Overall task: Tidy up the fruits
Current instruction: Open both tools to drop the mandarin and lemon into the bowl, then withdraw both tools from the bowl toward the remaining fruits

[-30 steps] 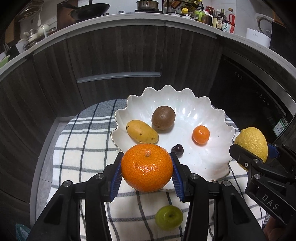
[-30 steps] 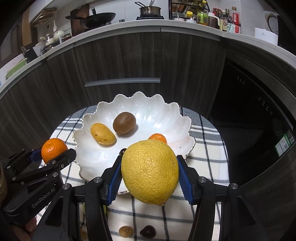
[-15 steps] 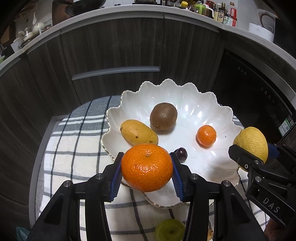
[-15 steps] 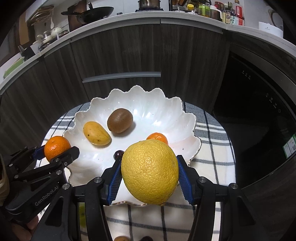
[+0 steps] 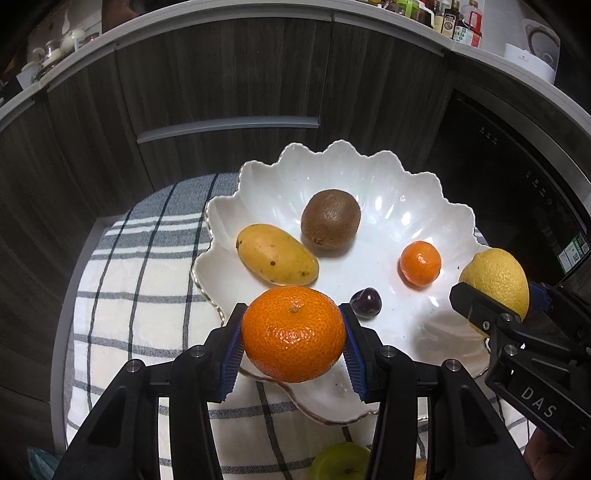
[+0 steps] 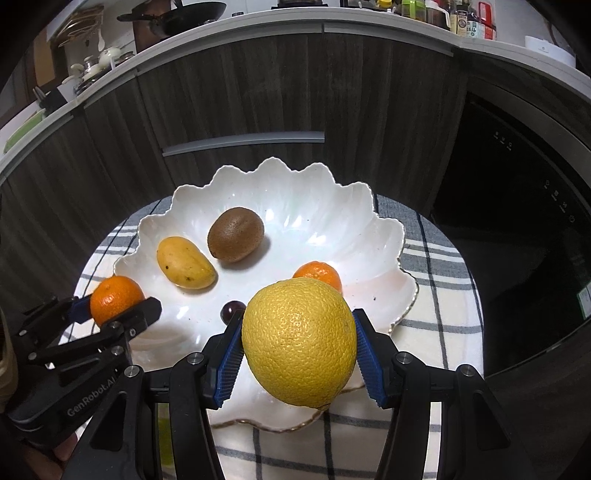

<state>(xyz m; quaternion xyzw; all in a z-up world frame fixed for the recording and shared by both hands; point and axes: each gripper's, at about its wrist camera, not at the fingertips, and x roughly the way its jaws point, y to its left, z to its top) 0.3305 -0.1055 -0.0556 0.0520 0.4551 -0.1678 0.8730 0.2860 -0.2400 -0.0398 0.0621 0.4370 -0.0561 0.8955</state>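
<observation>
A white scalloped bowl [image 5: 388, 192] [image 6: 314, 199] rests on a checked cloth. Inside lie a kiwi [image 5: 330, 218] [image 6: 235, 234], a small mango [image 5: 276, 254] [image 6: 184, 263], a little mandarin [image 5: 420, 263] [image 6: 317, 275] and a dark grape [image 5: 365, 302] [image 6: 231, 310]. My left gripper [image 5: 293, 341] [image 6: 118, 306] is shut on a big orange [image 5: 293, 334] [image 6: 116, 298] above the bowl's near left rim. Over the near right rim, my right gripper [image 6: 299, 349] [image 5: 495, 291] is shut on a yellow lemon [image 6: 299, 339] [image 5: 495, 282].
The checked cloth [image 5: 140, 280] [image 6: 439, 266] covers a small round table. A green fruit [image 5: 338, 461] lies on it near the front edge. Dark cabinet fronts [image 5: 221, 74] curve behind, with a worktop full of bottles [image 5: 454, 22] and pans [image 6: 177, 14] above.
Both grippers have come forward and down over the bowl with their fruits still held. The bowl looks larger and the green fruit has slid toward the bottom edge of the left wrist view.
</observation>
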